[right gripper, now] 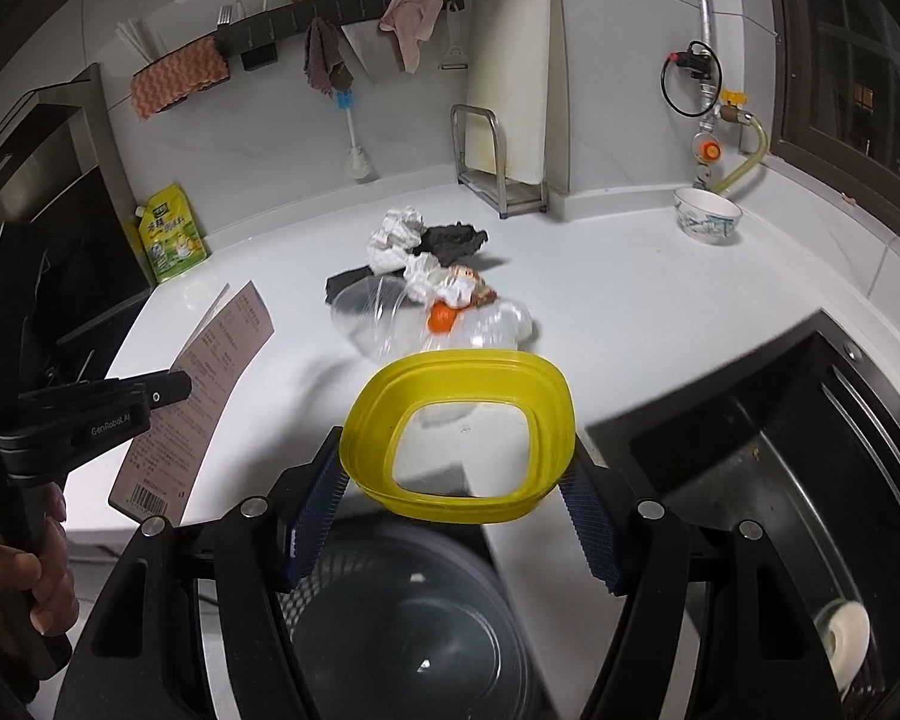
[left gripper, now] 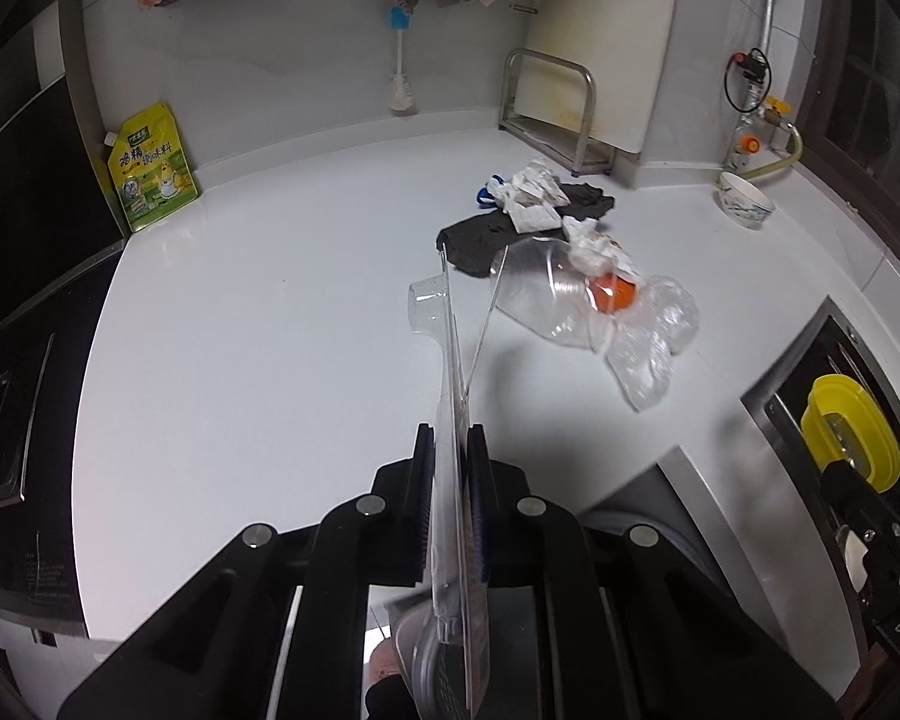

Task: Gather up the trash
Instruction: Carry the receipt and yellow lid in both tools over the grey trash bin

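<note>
White tabletop [left gripper: 258, 312] fills most of both views, with a heap of trash near its far side. We have two pieces in hand: our left tongs [left gripper: 450, 468] are pinched nearly shut on a flat clear blister pack [left gripper: 450, 372] with a printed card back, and our right tongs [right gripper: 456, 516] stand wide, their pads against the sides of a yellow lid [right gripper: 459, 438]. We judge this the carrying-off step; a round bin [right gripper: 414, 618] shows just below the right tongs, so the next move calls for bringing each piece over it and letting go. Left on the tabletop we count one crushed clear bottle [left gripper: 546, 294] with an orange cap, one dark rag [left gripper: 474, 240] and several crumpled white papers [left gripper: 531, 195].
</note>
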`<state>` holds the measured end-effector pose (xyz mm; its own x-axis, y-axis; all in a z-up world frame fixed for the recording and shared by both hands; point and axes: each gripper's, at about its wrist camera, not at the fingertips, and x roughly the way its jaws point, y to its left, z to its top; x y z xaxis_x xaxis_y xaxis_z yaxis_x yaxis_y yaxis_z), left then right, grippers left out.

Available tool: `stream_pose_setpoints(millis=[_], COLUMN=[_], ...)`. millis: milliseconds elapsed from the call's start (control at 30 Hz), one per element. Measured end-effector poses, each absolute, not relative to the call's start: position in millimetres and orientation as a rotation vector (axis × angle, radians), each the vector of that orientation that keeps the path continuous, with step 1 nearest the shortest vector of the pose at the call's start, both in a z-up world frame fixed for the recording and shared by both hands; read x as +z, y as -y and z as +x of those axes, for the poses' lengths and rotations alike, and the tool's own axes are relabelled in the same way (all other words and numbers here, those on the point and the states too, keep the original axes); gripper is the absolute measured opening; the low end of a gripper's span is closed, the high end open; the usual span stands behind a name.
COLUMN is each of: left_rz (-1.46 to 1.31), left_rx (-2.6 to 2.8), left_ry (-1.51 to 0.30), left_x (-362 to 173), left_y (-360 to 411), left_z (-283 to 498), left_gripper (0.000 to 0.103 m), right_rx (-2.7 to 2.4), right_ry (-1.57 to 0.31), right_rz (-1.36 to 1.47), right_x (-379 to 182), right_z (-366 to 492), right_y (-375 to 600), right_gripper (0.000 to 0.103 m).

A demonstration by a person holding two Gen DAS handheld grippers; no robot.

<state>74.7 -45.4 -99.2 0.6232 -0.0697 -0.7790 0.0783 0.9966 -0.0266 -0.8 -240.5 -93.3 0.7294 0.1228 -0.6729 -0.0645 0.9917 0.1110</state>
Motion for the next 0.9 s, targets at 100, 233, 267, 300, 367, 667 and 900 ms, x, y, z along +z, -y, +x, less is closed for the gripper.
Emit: stream_pose_setpoints(millis=[100, 233, 267, 300, 367, 667, 900], left_rz=[0.012, 0.016, 0.014, 0.01, 0.007, 0.036, 0.058], left_rx=[-0.087, -0.089, -0.088, -0.087, -0.083, -0.112, -0.169], left_ry=[-0.899, -0.907, -0.91, -0.915, -0.924, -1.01, -1.078], left_x=[-99.7, -104.0, -105.7, -108.0, -112.0, -144.9, -183.9], left_y=[50.5, 57.0, 58.2, 59.9, 62.1, 78.2, 81.6], left_z=[51.8, 18.9, 11.2, 1.5, -12.4, -58.2, -61.7], left_gripper=[0.012, 0.012, 0.012, 0.012, 0.012, 0.012, 0.012], right_rx=[0.114, 0.136, 0.145, 0.152, 0.175, 0.225, 0.207], right_ry=[-0.759, -0.783, -0.791, -0.795, -0.807, -0.87, -0.938], right_rz=[0.085, 0.091, 0.09, 0.09, 0.086, 0.09, 0.107], right_x=[-95.8, -103.3, -107.0, -109.3, -116.7, -155.5, -193.1], right_z=[-20.7, -46.2, -54.1, -58.4, -70.2, -98.7, -106.0], right_y=[240.0, 242.2, 242.8, 242.6, 242.4, 234.6, 227.7], right_gripper=[0.066, 0.066, 0.066, 0.066, 0.066, 0.066, 0.066])
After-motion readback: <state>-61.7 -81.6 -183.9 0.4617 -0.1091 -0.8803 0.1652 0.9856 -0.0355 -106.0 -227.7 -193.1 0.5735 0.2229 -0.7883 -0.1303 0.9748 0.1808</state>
